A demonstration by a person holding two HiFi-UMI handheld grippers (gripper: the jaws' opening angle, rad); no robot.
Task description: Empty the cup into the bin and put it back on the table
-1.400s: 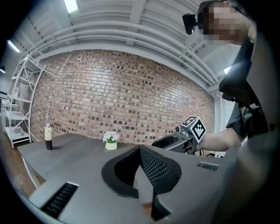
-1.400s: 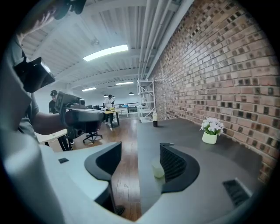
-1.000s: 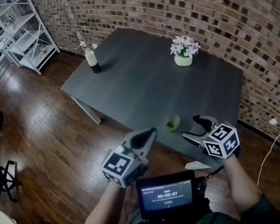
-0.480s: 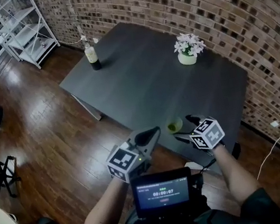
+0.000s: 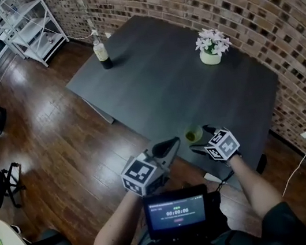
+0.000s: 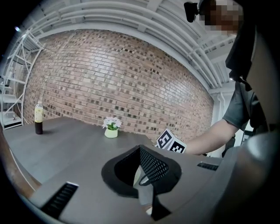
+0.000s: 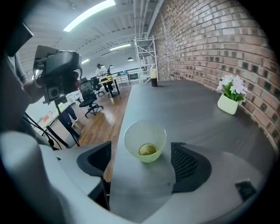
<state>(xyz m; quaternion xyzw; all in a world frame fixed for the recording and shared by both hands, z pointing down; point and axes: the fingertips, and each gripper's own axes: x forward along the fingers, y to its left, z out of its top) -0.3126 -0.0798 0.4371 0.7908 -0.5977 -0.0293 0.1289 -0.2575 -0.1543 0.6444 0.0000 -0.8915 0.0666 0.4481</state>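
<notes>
Grey table (image 5: 158, 83) bears one cup (image 5: 191, 135), one bottle (image 5: 103, 51), one flowerpot (image 5: 210, 56).

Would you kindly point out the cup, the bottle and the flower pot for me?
cup (image 7: 145, 139): right gripper view, its inner wall.
bottle (image 5: 101, 53): head view, its labelled body.
flower pot (image 5: 210, 59): head view, the pot's side.

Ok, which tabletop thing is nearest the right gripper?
The cup, at the near edge: it stands untouched between the right gripper's jaws, which have just been opening; bottle and flower pot stand far off.
</notes>
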